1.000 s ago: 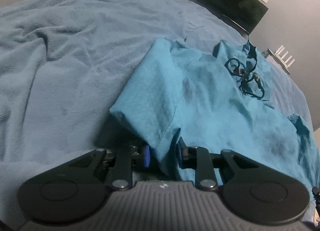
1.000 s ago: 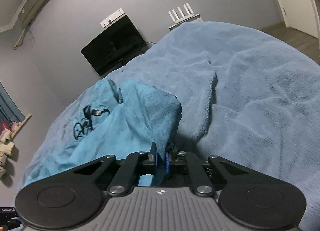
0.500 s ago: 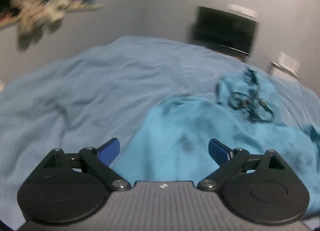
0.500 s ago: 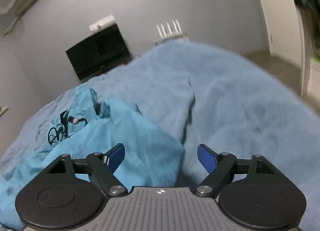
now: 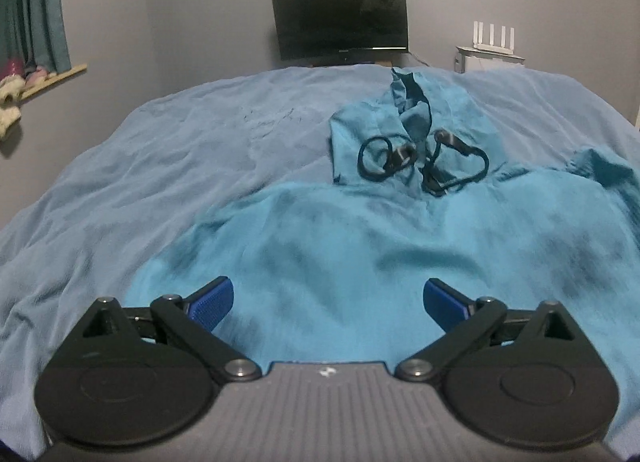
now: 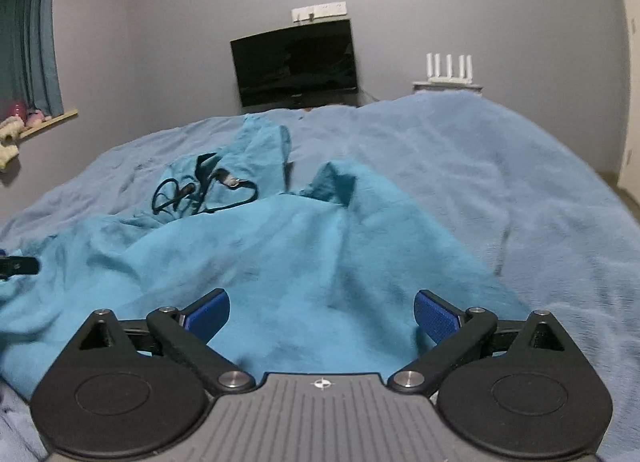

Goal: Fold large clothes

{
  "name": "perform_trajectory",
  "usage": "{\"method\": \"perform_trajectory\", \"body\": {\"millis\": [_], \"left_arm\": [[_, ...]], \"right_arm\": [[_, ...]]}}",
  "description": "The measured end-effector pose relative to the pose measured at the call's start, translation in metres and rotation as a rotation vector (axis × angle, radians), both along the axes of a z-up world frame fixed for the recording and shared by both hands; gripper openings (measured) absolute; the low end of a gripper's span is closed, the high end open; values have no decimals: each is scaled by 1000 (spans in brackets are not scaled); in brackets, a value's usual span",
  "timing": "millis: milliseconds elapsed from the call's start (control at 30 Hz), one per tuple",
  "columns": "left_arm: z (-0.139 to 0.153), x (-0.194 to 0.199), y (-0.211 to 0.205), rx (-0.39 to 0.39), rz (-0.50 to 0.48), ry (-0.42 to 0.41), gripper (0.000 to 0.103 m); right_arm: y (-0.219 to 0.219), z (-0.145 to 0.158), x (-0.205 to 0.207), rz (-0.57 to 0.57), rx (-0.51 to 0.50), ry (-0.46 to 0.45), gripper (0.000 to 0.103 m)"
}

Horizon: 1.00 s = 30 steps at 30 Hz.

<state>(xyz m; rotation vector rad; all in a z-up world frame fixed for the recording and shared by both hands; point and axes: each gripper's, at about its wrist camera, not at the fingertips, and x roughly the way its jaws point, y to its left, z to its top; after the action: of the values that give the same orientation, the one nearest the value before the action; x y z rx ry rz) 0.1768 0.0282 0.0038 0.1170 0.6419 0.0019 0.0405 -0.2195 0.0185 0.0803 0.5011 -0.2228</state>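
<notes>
A bright blue hoodie (image 5: 360, 246) lies spread on the bed, hood (image 5: 404, 118) at the far end with black drawstrings (image 5: 424, 160) looped on it. It also shows in the right wrist view (image 6: 280, 254), rumpled, with a raised fold (image 6: 336, 182) near the middle. My left gripper (image 5: 326, 304) is open and empty, above the hoodie's near left part. My right gripper (image 6: 322, 312) is open and empty, above the hoodie's near right part. A bit of the left gripper (image 6: 18, 264) shows at the right view's left edge.
A light blue fleece blanket (image 5: 168, 166) covers the bed (image 6: 500, 190). Beyond it stand a dark monitor (image 5: 340, 24), a white router (image 5: 494, 40) on a small stand, and a windowsill (image 5: 44, 80) with a curtain at the left.
Both grippers held hoodie cloth one second ago, let it go and opened wide. Both then pulled back and levelled out, now facing the far wall over the laid-down hoodie.
</notes>
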Motion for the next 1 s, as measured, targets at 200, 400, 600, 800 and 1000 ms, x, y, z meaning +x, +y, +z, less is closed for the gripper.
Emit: {"method": "perform_trajectory", "body": {"millis": [200, 400, 600, 800, 1000], "left_arm": [[-23, 38, 0, -1, 18, -3, 102], [-66, 59, 11, -1, 79, 78, 102], [-86, 60, 0, 94, 59, 67, 103], [-98, 61, -1, 83, 48, 58, 103], [-109, 64, -4, 84, 33, 42, 103]], "right_arm": [[3, -1, 60, 22, 9, 9, 86], [5, 23, 142, 104, -1, -20, 86], [-3, 40, 252, 133, 17, -75, 85], [-18, 28, 353, 49, 31, -35, 83], [-25, 6, 425, -5, 38, 4, 82]]}}
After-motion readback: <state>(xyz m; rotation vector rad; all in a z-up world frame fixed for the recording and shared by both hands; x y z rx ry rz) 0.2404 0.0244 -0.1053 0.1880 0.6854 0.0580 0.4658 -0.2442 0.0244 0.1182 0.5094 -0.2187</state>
